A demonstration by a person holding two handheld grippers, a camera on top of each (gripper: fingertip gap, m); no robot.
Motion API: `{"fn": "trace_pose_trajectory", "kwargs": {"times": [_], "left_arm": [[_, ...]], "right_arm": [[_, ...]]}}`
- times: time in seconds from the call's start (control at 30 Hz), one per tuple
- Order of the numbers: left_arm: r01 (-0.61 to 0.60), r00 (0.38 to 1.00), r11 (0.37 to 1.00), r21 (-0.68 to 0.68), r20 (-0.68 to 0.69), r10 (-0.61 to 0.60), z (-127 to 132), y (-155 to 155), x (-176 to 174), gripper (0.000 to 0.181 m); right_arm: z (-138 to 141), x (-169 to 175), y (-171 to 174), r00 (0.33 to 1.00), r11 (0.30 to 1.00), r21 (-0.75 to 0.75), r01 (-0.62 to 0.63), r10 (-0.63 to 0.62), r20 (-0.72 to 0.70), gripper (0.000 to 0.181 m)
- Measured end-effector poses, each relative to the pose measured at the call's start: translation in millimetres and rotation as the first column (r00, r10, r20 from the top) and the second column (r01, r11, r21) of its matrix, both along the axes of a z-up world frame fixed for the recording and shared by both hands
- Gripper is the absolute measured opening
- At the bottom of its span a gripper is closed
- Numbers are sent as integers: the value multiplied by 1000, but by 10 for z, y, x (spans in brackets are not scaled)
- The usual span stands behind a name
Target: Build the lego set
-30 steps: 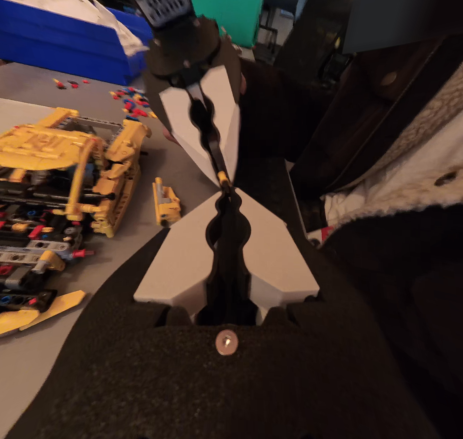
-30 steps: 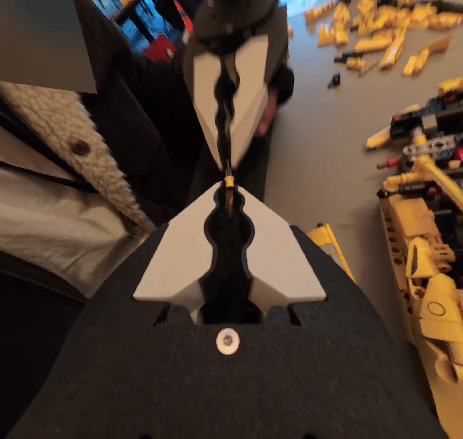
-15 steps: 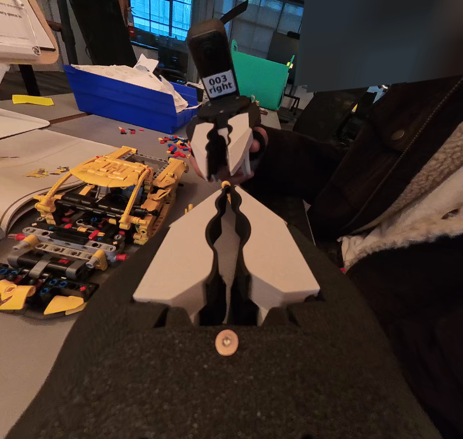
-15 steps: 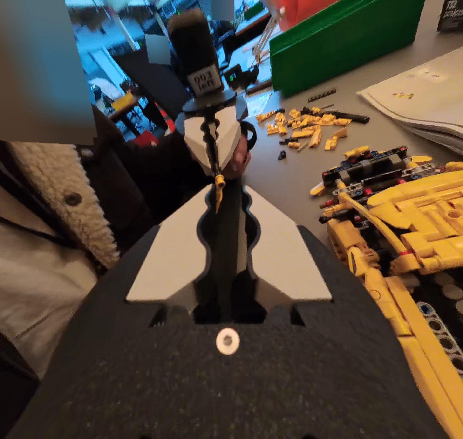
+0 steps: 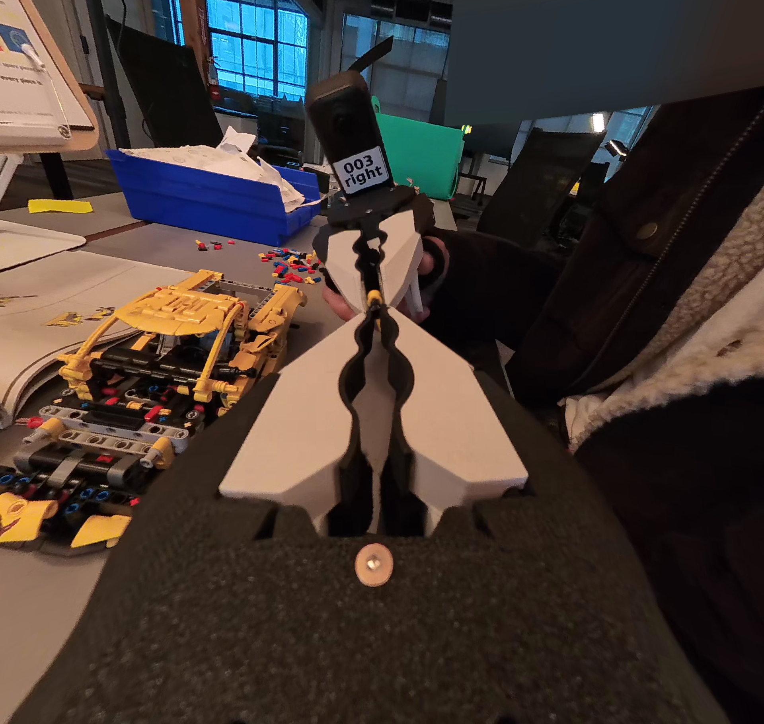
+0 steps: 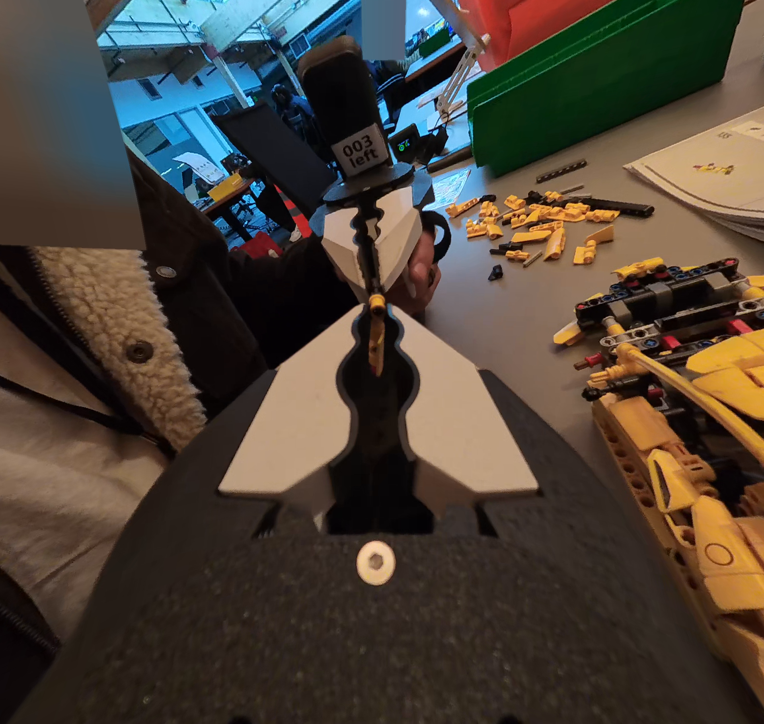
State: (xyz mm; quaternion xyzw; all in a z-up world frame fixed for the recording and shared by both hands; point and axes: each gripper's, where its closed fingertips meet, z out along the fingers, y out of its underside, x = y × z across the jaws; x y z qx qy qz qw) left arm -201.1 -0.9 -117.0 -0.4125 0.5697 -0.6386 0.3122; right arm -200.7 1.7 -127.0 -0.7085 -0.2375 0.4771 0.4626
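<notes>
While you hold both tongs tip to tip above the near edge of the surface [image 6: 475, 344], each is pressed together on a part. Your left tongs [image 5: 374, 316] pinch a thin black rod [image 6: 371, 266]. Your right tongs [image 6: 375, 311] pinch a small yellow piece [image 6: 376, 342], and the rod's end meets it at a yellow collar [image 5: 373, 295]. To the left of the joined tips sits the half-built yellow car [image 5: 165, 356]. Behind the car lie scattered small pins [image 5: 291, 263] and a blue bin [image 5: 211, 199]. Loose yellow parts [image 6: 537, 224] lie beyond the car's other end, before a green bin [image 6: 599, 75].
</notes>
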Motion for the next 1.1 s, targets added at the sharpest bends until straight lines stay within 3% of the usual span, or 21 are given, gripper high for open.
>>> {"fn": "trace_pose_trajectory", "kwargs": {"times": [0.23,1.1], "left_arm": [[34,999,997,-67,-12,-35,14,-28,4,4],[105,987,993,47,-130,-98,-242,-200,22,2]], "right_arm": [[24,1,-28,999,999,48,-3,1,39,5],[-226,-56,-166,988,995,-29,-93,96,117,4]]}}
